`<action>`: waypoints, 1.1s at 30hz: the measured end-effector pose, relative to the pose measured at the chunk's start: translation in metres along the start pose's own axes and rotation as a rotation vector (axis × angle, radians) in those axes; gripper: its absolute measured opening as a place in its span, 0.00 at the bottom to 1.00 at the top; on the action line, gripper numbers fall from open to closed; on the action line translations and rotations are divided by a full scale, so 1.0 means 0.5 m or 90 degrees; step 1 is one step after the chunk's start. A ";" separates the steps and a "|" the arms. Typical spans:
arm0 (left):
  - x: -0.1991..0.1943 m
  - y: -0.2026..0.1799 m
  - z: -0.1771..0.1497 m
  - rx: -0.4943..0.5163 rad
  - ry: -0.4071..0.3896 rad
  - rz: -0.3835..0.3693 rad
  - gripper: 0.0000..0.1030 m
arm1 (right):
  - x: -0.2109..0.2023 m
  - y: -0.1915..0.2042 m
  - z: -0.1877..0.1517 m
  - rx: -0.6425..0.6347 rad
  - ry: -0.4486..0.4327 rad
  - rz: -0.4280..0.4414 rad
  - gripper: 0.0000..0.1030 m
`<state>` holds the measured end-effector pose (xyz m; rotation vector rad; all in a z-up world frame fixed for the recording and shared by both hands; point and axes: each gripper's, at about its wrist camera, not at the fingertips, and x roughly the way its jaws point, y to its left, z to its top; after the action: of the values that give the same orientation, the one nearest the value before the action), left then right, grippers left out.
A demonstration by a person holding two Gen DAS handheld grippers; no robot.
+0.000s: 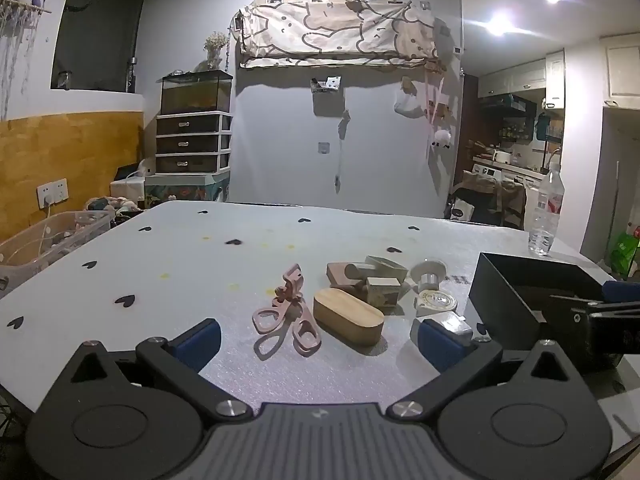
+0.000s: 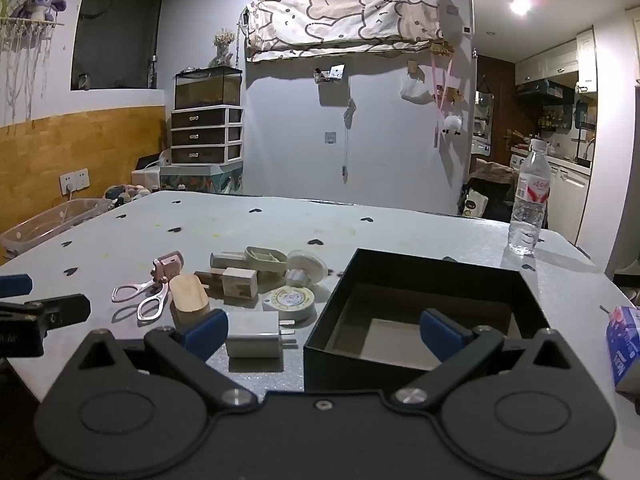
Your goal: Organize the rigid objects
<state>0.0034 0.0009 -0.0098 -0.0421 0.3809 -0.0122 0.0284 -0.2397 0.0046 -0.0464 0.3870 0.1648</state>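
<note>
Black box (image 2: 424, 280) wall hides part of right gripper (image 2: 324, 334).

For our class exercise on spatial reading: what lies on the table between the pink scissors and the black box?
In the right wrist view, between the pink scissors and black box lie the wooden oval case, a wooden block, tape roll and white charger.

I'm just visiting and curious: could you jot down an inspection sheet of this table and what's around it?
Surface: pale table with small black heart marks.
Job's things: pink scissors, oval wooden box, wooden blocks, tape roll, white charger plug, all loose left of the open black box, which looks empty.
Clutter: water bottle at the far right edge; blue carton.
Grippers: left gripper and right gripper both open, holding nothing.
Cables: one plugged into the wall socket.
Surroundings: drawer unit, clear bin.
</note>
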 end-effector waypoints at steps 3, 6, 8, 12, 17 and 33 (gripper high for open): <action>-0.002 0.002 0.010 0.006 0.002 -0.006 1.00 | 0.002 0.001 0.003 0.000 0.002 0.001 1.00; -0.008 0.000 0.015 0.011 0.004 -0.011 1.00 | 0.009 0.007 0.003 -0.003 0.003 -0.001 1.00; -0.008 -0.001 0.017 0.014 0.004 -0.014 1.00 | 0.007 0.010 0.003 -0.002 0.002 -0.002 1.00; -0.004 -0.004 0.017 0.014 0.006 -0.020 1.00 | 0.005 0.006 0.005 0.002 0.003 -0.008 1.00; -0.002 -0.007 0.016 0.013 0.010 -0.023 1.00 | 0.003 0.001 0.006 0.007 0.002 -0.011 1.00; -0.001 -0.012 0.017 0.014 0.011 -0.020 1.00 | 0.000 -0.002 0.008 0.010 0.006 -0.012 1.00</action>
<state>0.0059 -0.0046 -0.0013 -0.0265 0.3974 -0.0480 0.0301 -0.2406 0.0084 -0.0358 0.3966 0.1438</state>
